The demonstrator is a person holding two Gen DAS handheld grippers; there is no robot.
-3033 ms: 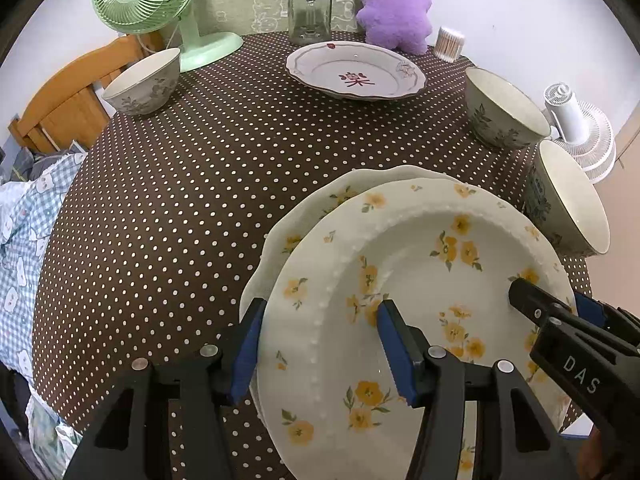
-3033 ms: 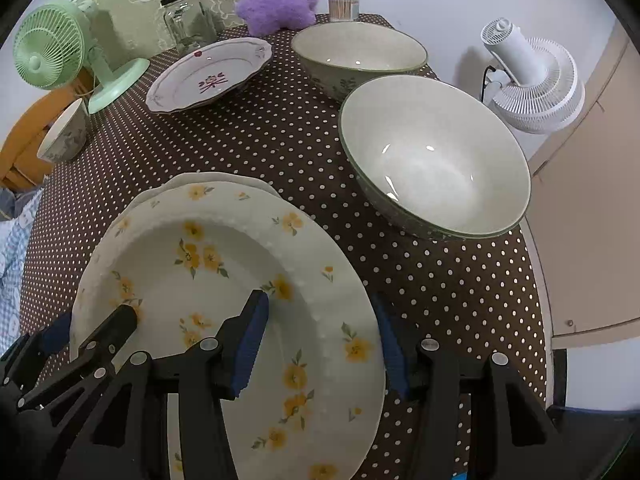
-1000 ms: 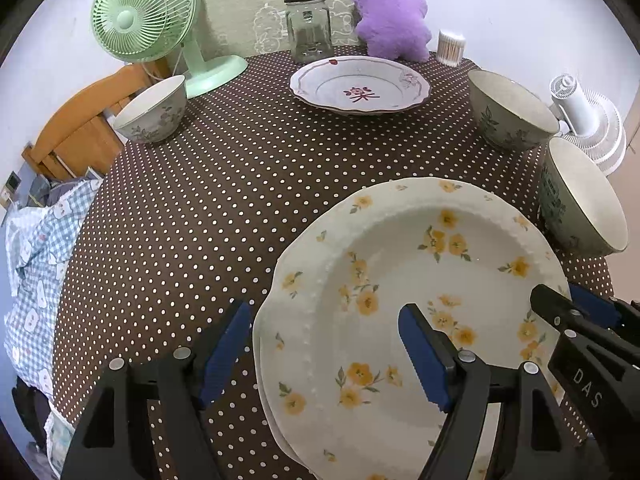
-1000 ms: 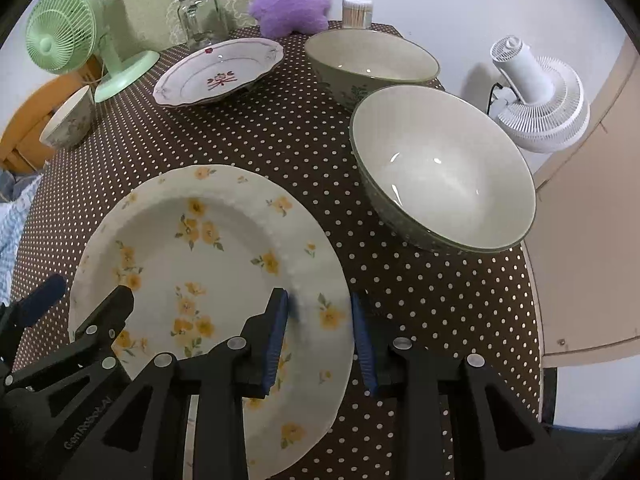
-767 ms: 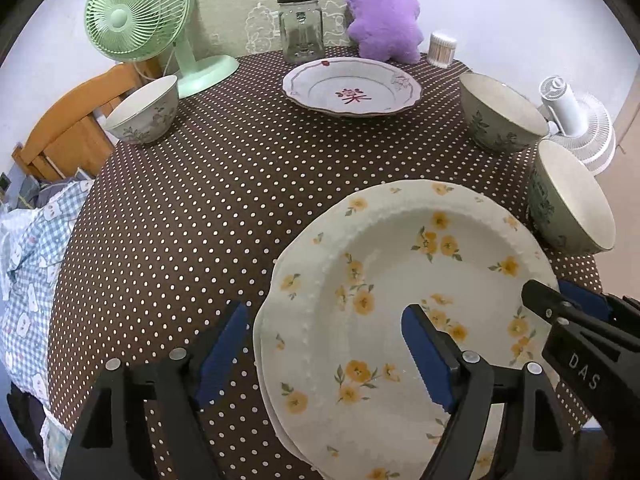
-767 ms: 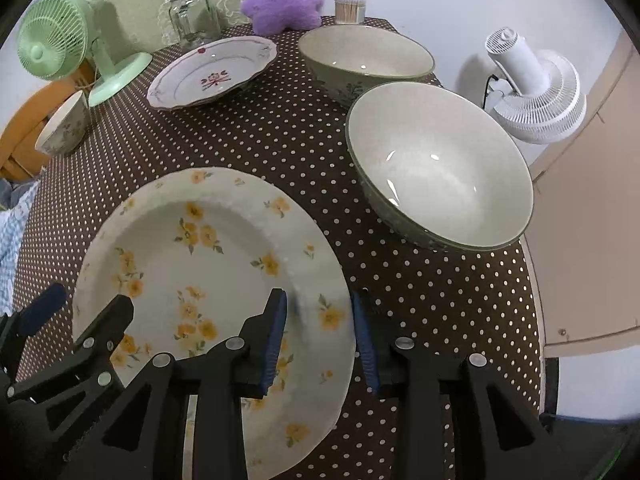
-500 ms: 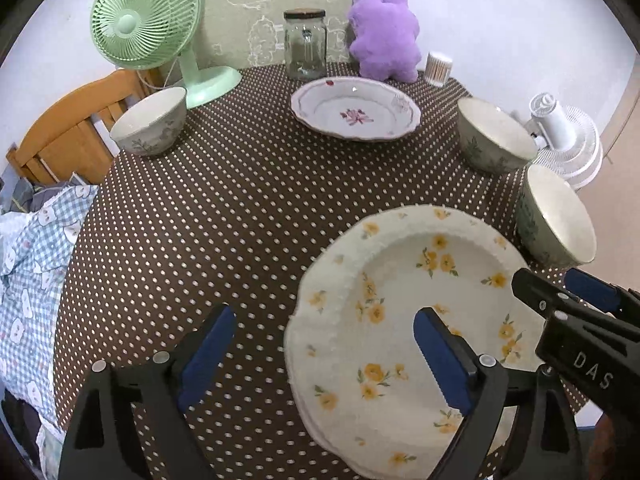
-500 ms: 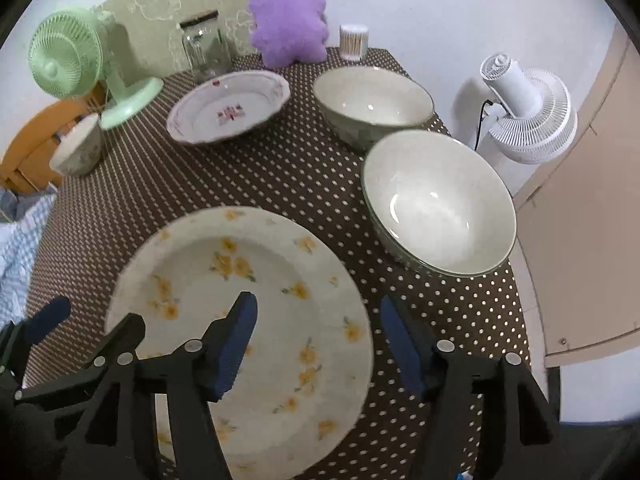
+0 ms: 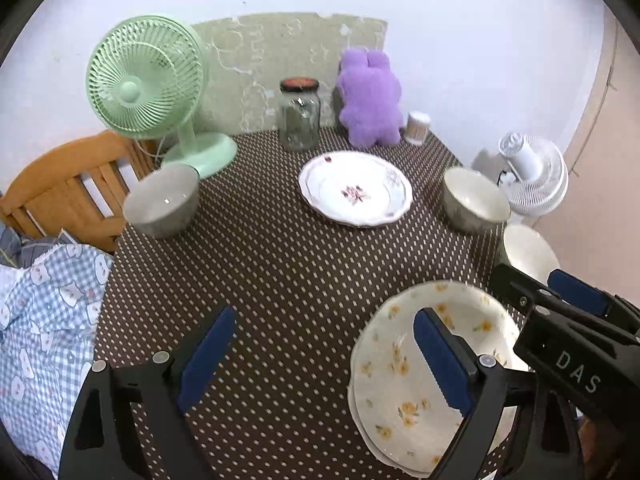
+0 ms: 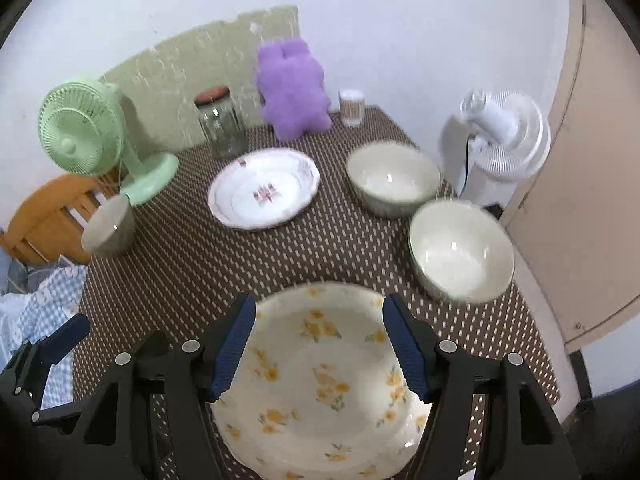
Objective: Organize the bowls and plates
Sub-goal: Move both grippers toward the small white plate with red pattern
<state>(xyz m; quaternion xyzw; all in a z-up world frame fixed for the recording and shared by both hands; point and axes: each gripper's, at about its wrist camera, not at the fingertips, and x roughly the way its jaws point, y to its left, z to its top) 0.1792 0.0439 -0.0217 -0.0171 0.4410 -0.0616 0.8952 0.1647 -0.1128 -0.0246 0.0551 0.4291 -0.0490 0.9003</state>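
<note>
Both hand-held grippers (image 9: 320, 354) (image 10: 318, 346) tilted down, open above yellow-flowered plates (image 10: 320, 384).

We are seeing glossy glazed plates (image 10: 320, 380) lying between matt fingers (image 10: 234, 344), and beyond them a fuzzy plush toy (image 10: 290, 88) and glass jar (image 10: 222, 126).

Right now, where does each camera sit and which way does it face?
Left wrist: on the left tool, tilted down over the dotted table; its own open fingers and the right tool show.
Right wrist: on the right tool, above the yellow-flowered plates; the left tool shows.
Shared: those plates, red-patterned plate, bowls, green fan.
</note>
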